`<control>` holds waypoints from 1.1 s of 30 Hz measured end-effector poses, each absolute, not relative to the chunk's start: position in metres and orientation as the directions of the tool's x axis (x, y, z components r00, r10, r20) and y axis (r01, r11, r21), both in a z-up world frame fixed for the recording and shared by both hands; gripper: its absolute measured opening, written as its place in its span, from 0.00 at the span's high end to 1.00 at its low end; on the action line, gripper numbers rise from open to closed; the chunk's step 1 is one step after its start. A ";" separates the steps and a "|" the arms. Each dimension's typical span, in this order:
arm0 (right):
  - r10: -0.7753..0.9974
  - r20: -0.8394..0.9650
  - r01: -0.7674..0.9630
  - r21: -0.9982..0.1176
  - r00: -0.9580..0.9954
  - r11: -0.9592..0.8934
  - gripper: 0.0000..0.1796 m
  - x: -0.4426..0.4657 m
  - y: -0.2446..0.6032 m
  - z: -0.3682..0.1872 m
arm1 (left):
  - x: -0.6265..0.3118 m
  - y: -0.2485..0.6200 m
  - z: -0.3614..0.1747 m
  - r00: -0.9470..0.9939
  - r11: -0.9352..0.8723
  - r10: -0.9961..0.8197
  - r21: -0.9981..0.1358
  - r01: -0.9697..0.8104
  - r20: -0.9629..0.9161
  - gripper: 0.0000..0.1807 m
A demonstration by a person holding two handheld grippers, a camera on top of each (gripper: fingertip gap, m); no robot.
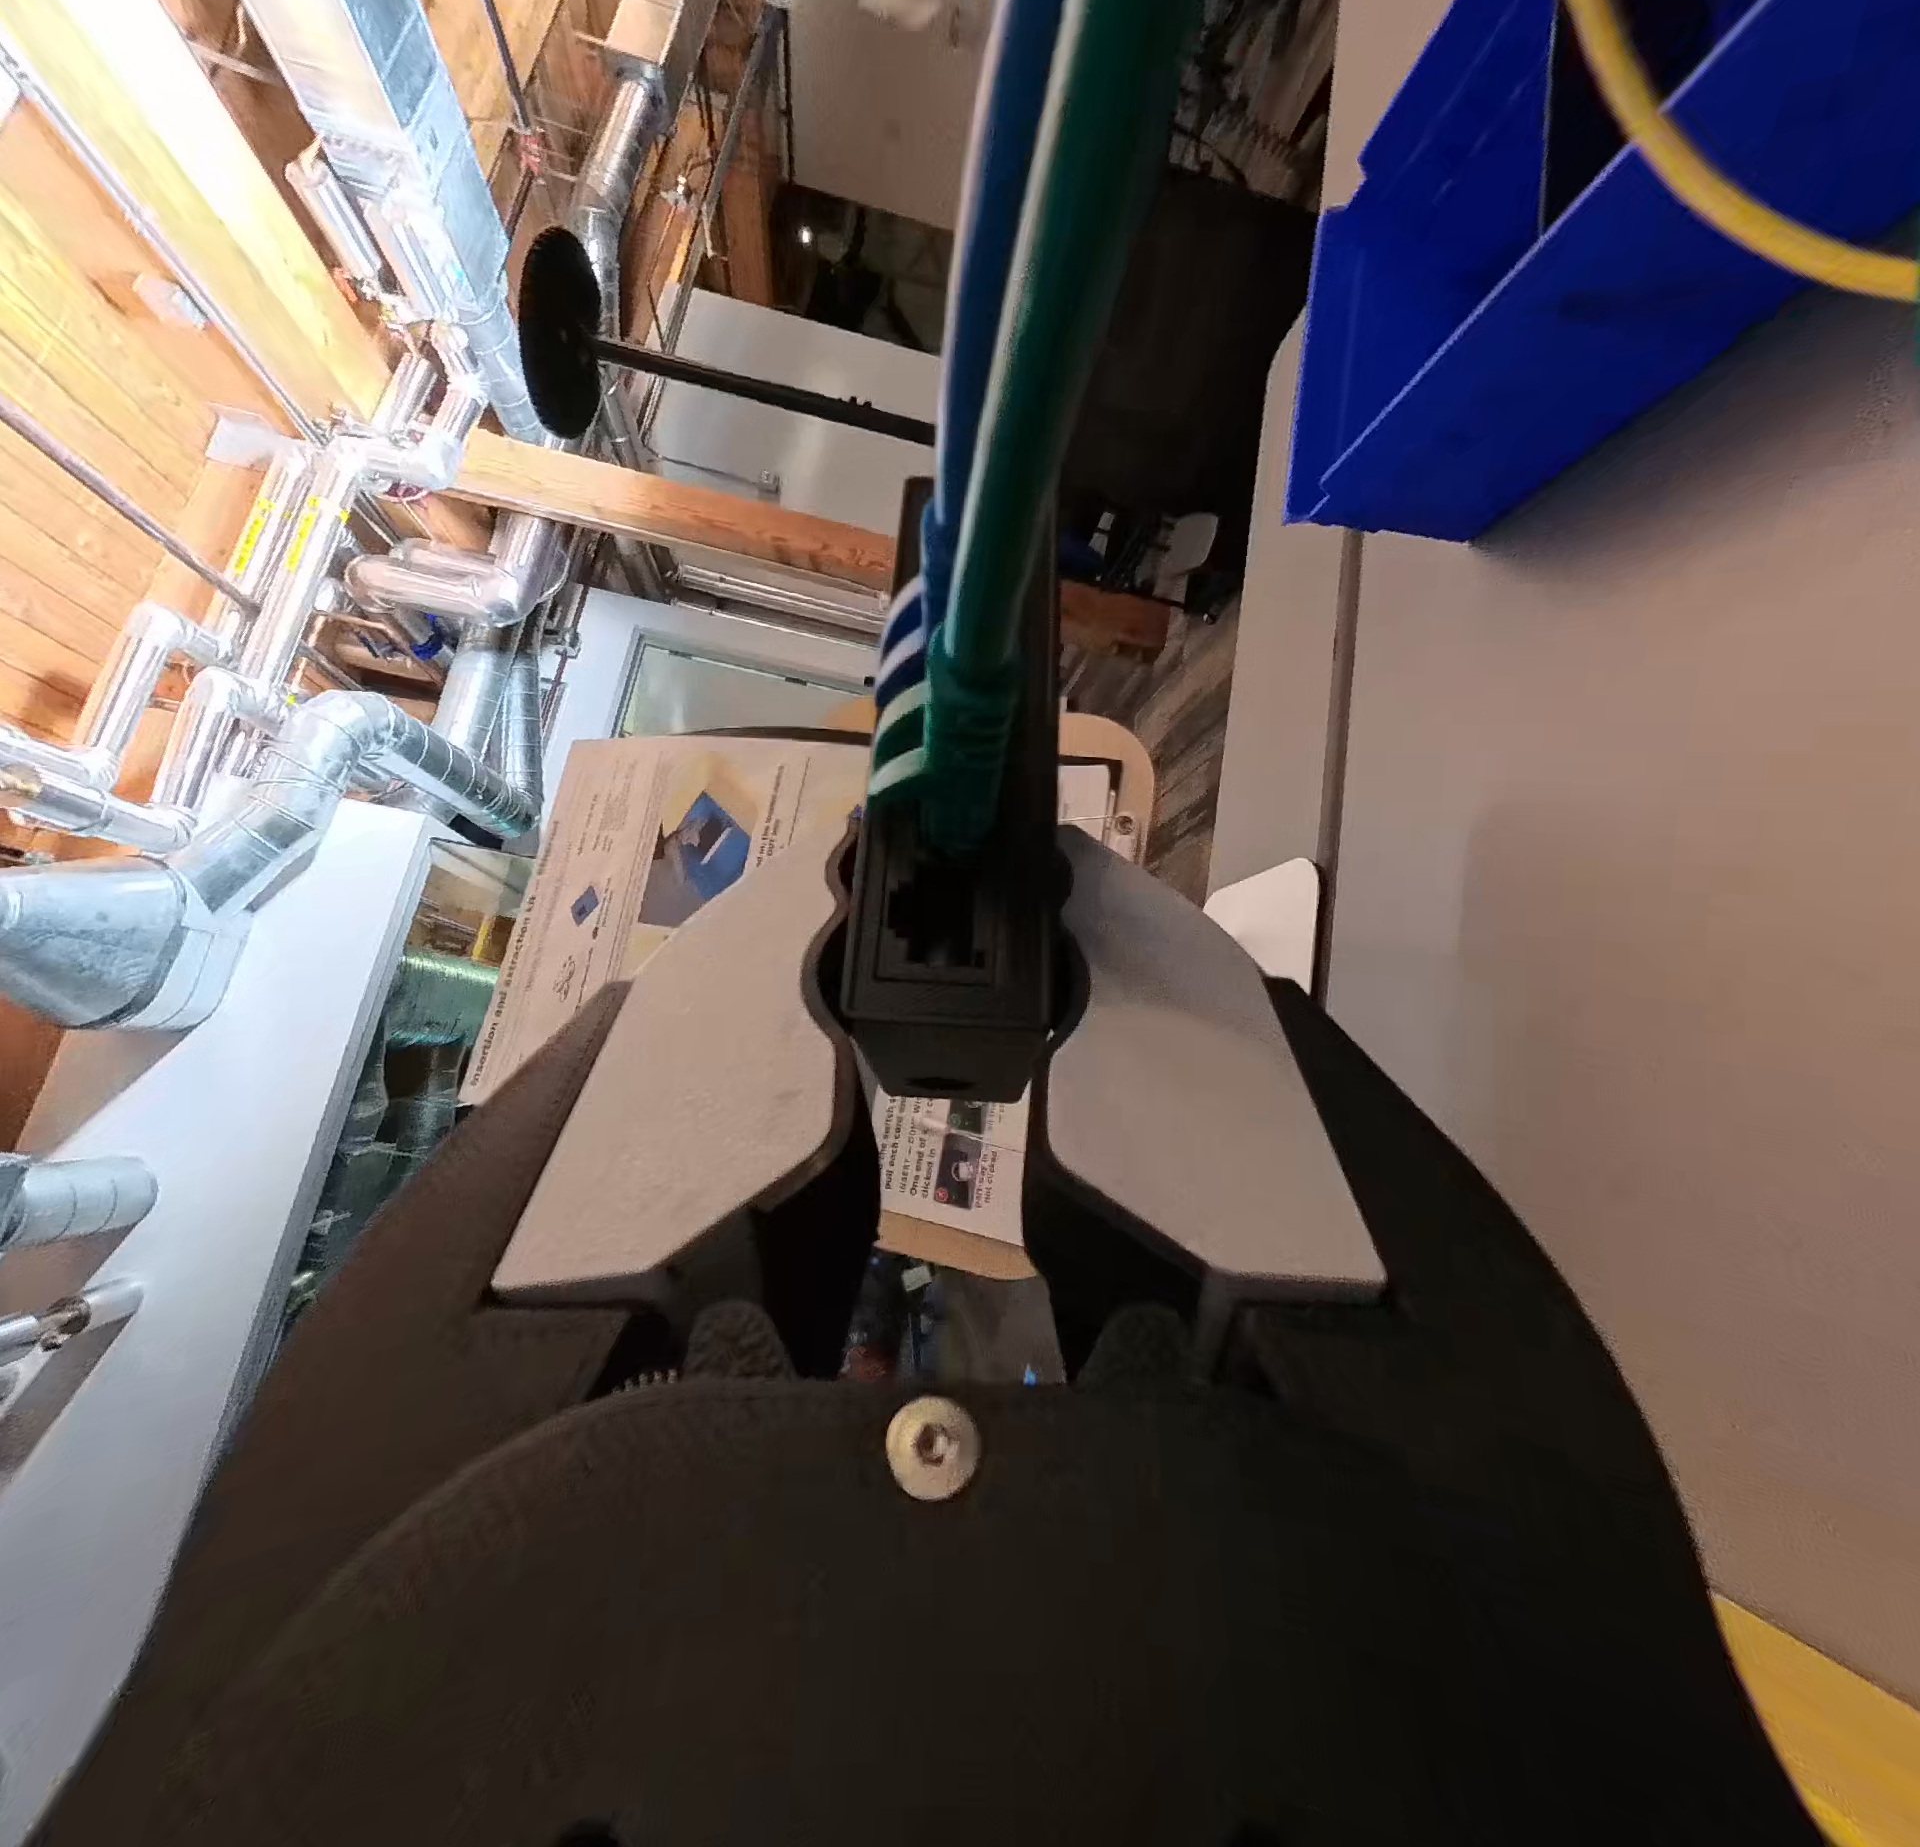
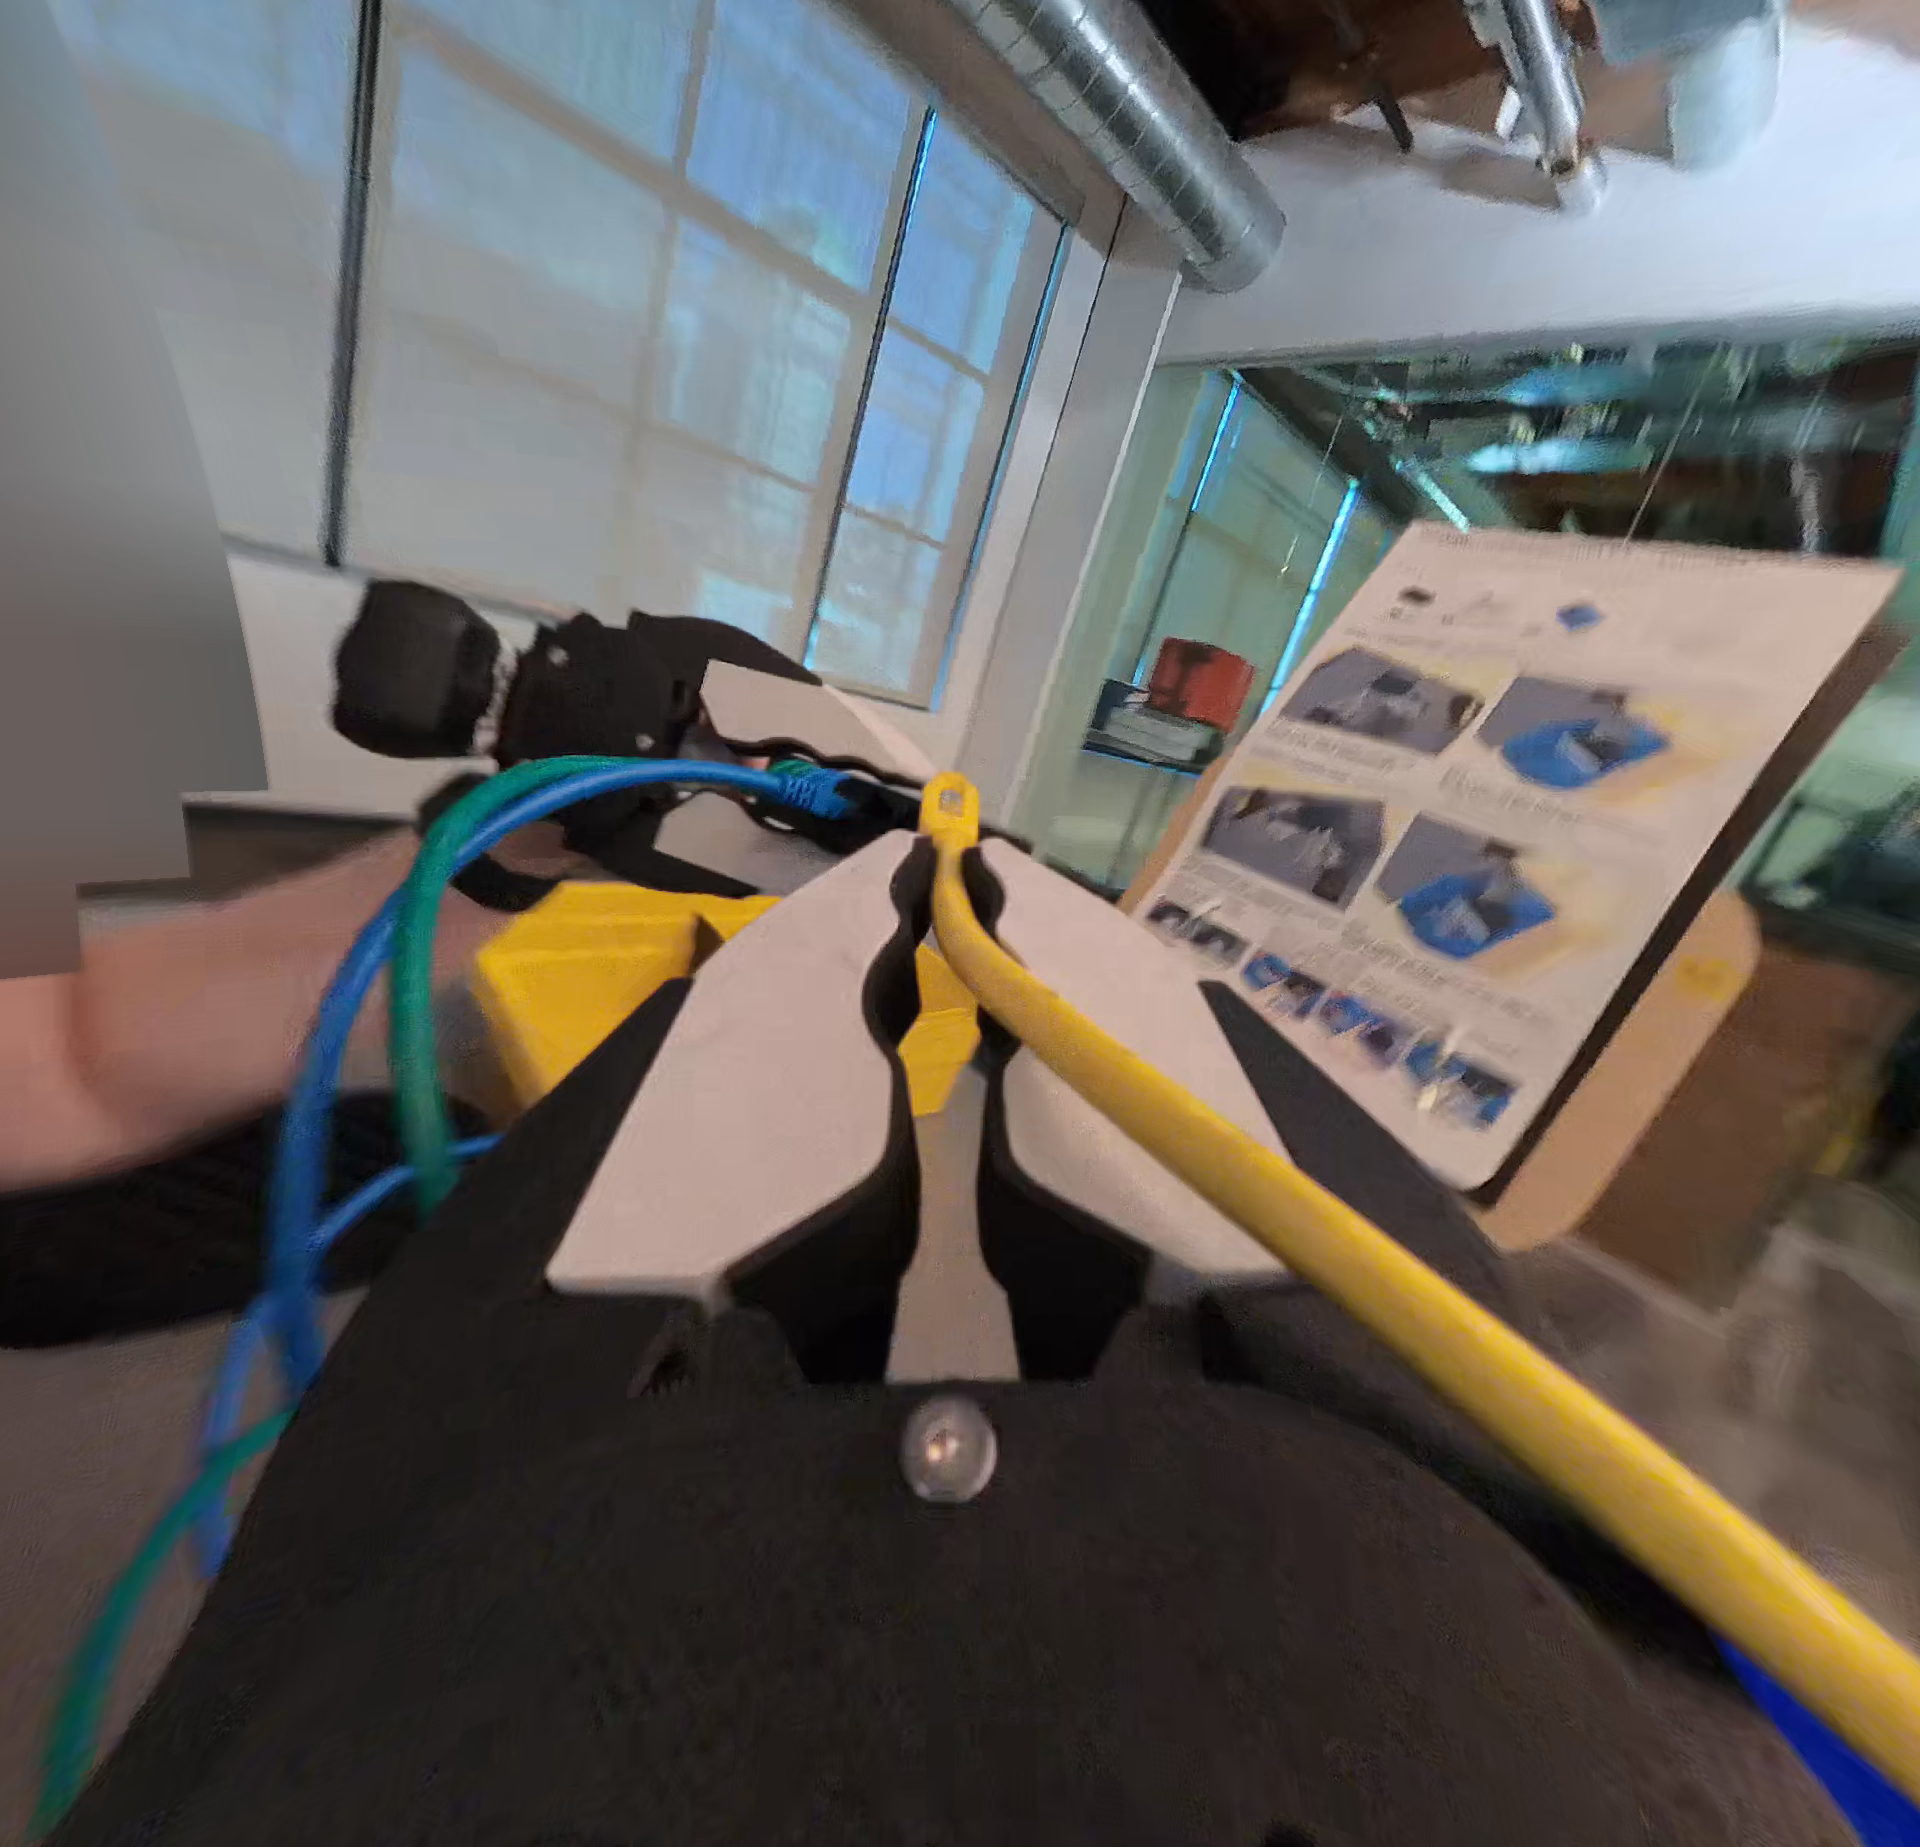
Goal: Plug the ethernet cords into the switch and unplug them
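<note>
Right hand-held gripper [image 2: 948,867] pinches the yellow cord [image 2: 1195,1091] just behind its plug, left hand-held gripper [image 1: 948,956] clamps the black switch [image 1: 945,966] off the table with green cord [image 1: 1023,509] and blue cord [image 1: 971,343] seated; insertion step, requiring alignment with the vacant port.

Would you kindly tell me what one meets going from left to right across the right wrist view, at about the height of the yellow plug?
A person's arm → the green cord → the blue plug → the yellow plug held in the right tongs → the instruction board.
</note>
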State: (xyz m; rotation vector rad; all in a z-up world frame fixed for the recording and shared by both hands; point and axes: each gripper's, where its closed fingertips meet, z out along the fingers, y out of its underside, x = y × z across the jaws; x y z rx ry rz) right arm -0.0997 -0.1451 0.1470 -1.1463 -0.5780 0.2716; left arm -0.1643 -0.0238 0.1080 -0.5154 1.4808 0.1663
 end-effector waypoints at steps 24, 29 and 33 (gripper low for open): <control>0.248 0.316 0.255 -0.935 0.916 0.247 0.97 -0.142 -0.105 0.126 | -0.154 -0.025 0.100 0.122 0.776 -0.301 -0.317 -0.545 -0.946 0.84; 0.268 0.195 0.152 -0.973 0.944 0.174 0.97 -0.137 -0.102 0.124 | -0.151 -0.027 0.098 0.130 0.771 -0.305 -0.325 -0.548 -0.943 0.84; 0.297 0.068 0.032 -0.992 0.952 0.123 0.97 -0.129 -0.099 0.122 | -0.150 -0.026 0.100 0.135 0.759 -0.196 -0.237 -0.607 -0.971 0.84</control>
